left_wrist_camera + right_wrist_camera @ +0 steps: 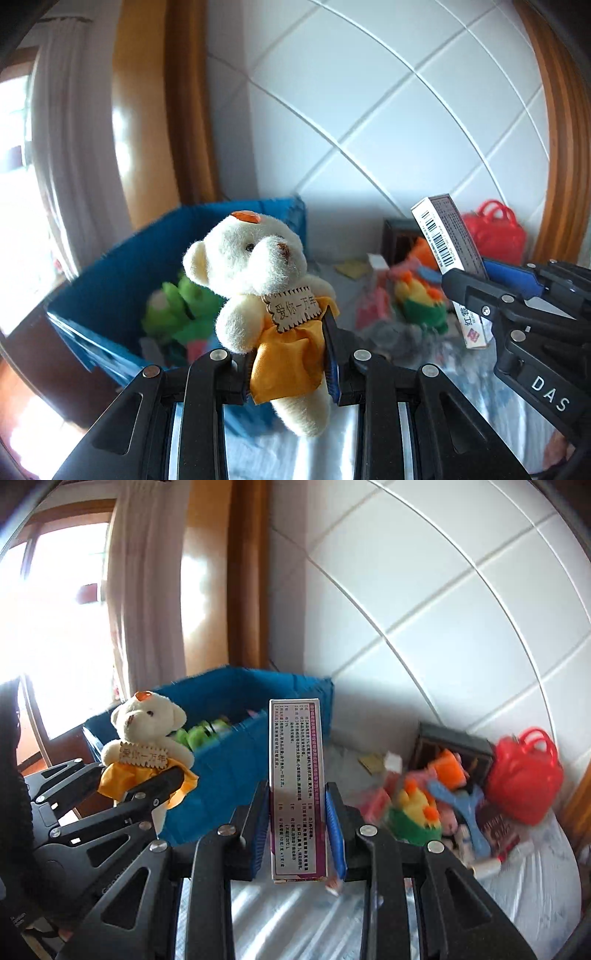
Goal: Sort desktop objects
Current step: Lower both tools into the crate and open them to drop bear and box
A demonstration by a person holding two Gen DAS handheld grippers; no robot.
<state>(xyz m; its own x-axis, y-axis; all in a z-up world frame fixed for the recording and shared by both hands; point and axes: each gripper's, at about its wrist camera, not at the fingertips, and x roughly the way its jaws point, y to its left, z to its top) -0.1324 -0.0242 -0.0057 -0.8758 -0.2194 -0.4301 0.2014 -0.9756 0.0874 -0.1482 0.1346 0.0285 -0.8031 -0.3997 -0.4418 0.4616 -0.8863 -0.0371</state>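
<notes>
My left gripper (286, 347) is shut on a white teddy bear (255, 266) in a yellow dress, held in the air just right of the blue bin (110, 280). The bear also shows in the right wrist view (147, 734), as does the bin (229, 760). My right gripper (297, 823) is shut on a tall white and purple box (297, 775) with printed text, held upright above the table. The box shows in the left wrist view (447, 236) with its barcode, in the right gripper (476, 291). A green plush (177, 310) lies in the bin.
A heap of toys lies at the back right: a rainbow plush (417, 812), a blue slingshot (465, 808), a red bag (524, 771), a dark wooden box (454, 746) and small boxes. A pale cloth (517, 893) covers the table. The tiled wall stands behind.
</notes>
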